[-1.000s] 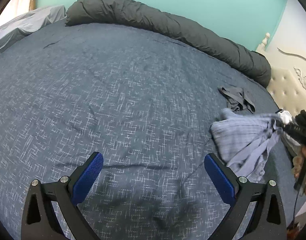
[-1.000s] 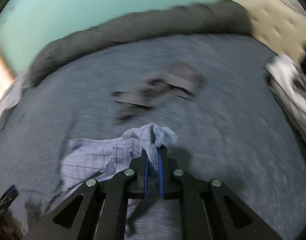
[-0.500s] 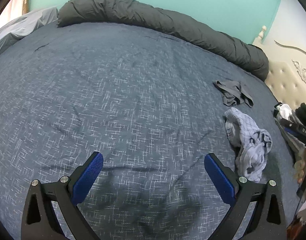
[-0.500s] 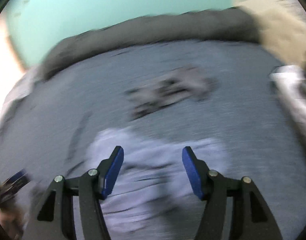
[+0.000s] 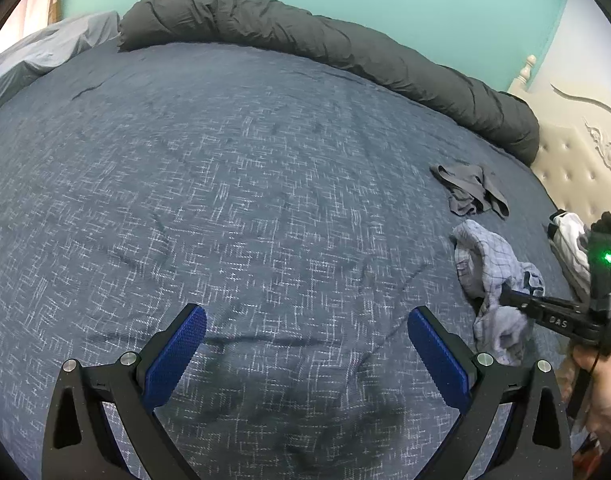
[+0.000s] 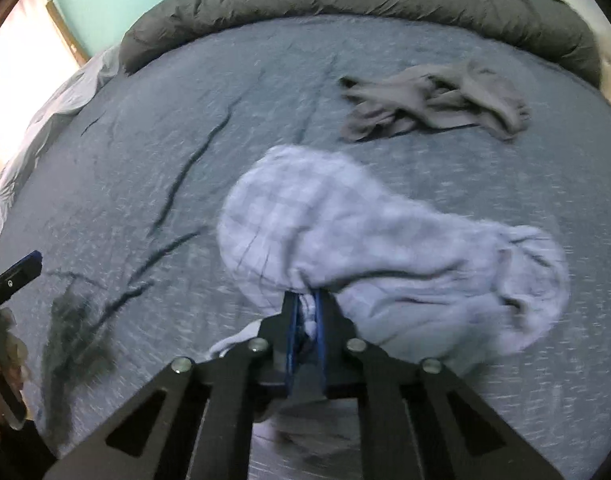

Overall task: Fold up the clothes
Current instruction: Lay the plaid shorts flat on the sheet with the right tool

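Left wrist view shows you the bed (image 5: pixel 241 184) first, with the grey rolled duvet (image 5: pixel 345 52) along its far side. Half a second ago your right gripper (image 6: pixel 305 304) was open above the checked garment (image 6: pixel 369 240); now its jaws are closed on a fold of it, near the bed's right edge and just beside the dark grey garment (image 5: pixel 469 190). So the cloth is ready to be pulled flat, I think. Your left gripper (image 5: pixel 305 352) hangs wide open, holding nothing.

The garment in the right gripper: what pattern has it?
Pale blue check garment; clearest in the left wrist view.
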`<state>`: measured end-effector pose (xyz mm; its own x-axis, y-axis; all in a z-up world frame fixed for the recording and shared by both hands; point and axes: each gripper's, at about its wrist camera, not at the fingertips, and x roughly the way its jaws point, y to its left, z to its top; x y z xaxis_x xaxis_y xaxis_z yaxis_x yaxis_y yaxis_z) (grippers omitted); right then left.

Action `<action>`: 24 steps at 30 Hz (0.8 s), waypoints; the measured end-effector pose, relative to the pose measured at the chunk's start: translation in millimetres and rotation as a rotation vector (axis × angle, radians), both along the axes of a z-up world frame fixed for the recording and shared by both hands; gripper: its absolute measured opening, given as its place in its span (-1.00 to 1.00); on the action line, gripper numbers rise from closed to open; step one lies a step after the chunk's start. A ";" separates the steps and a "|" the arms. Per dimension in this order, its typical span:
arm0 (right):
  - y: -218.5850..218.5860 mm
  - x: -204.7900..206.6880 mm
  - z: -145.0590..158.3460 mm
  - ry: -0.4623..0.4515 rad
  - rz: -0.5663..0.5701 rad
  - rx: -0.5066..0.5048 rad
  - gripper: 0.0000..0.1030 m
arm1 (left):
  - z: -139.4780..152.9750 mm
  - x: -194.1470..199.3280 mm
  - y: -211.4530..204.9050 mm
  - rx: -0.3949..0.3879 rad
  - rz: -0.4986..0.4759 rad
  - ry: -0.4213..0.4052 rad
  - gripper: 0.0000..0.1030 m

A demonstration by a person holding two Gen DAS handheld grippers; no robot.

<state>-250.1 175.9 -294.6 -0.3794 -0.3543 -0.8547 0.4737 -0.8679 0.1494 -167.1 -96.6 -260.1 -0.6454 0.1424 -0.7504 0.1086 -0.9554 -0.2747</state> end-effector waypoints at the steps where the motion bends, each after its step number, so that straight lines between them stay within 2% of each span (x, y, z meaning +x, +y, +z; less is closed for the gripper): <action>1: 7.5 -0.3 3.0 0.014 -0.016 0.004 -0.89 | 0.2 -0.5 0.3 0.001 0.000 0.000 0.99; 3: 27.0 -1.4 9.9 0.039 -0.062 0.014 -0.89 | 0.4 -1.3 3.8 0.002 -0.006 0.000 0.99; 7: 66.9 -8.9 17.7 0.089 -0.167 0.102 -0.89 | 0.7 -0.1 11.4 -0.002 -0.019 0.001 0.99; 11: 107.8 -20.9 13.8 0.054 -0.315 0.140 -0.89 | 0.7 -0.8 15.6 -0.005 -0.022 0.001 0.99; 14: 118.7 -14.4 23.1 0.087 -0.376 0.142 -0.87 | 1.2 -1.3 15.8 -0.004 -0.025 -0.002 0.99; 16: 118.5 -8.8 30.9 0.109 -0.378 0.111 -0.86 | 1.4 -2.7 18.6 -0.004 -0.030 -0.001 0.99; 21: 92.6 4.2 35.4 0.129 -0.255 0.029 -0.76 | 2.6 -6.3 28.7 -0.004 -0.047 0.002 0.99; 23: 85.5 7.2 32.5 0.101 -0.232 0.000 -0.45 | 1.9 -8.4 32.6 -0.004 -0.053 -0.002 0.99; 24: 82.8 8.9 31.8 0.097 -0.231 -0.005 -0.38 | 1.8 -9.6 34.5 -0.002 -0.056 -0.002 0.99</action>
